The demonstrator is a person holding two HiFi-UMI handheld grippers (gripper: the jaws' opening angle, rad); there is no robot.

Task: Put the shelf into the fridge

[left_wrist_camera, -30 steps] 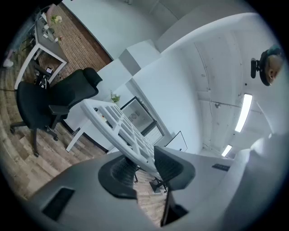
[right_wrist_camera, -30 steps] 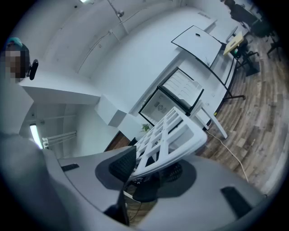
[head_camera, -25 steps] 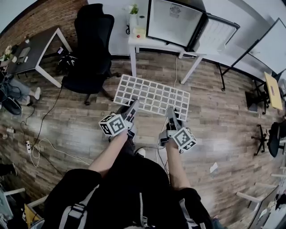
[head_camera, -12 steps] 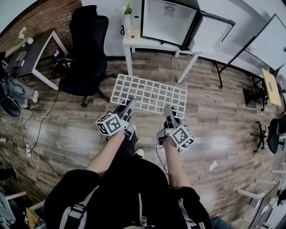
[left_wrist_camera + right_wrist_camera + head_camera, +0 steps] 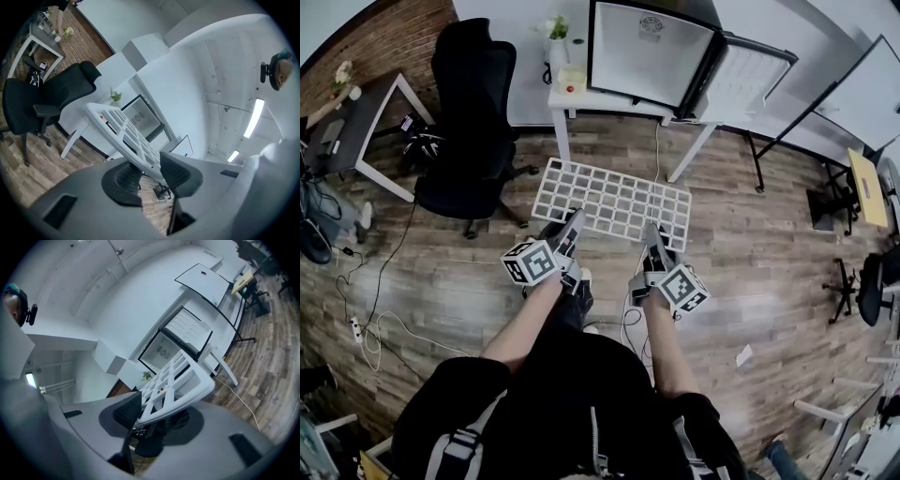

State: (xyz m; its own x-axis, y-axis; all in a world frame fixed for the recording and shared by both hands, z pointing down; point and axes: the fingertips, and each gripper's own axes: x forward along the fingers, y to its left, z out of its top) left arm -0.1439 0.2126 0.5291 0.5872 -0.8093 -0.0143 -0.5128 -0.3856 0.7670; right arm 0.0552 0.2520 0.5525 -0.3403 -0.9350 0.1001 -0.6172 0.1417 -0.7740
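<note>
The left gripper (image 5: 572,221) and right gripper (image 5: 652,233) are each clamping their fingers on the near edge of the shelf (image 5: 614,199), carrying it level. The open fridge (image 5: 649,52) on the white surface (image 5: 609,100) at twelve o'clock is sitting slightly closer than a second ago — the approach is advancing, with the shelf not yet going in.

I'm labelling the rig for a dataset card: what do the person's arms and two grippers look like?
The left gripper and right gripper have grey bodies with dark ribbed pads. Each carries a white cube printed with black square markers. The person wears a black top; its sleeves leave the forearms bare, and grey straps cross the chest.
</note>
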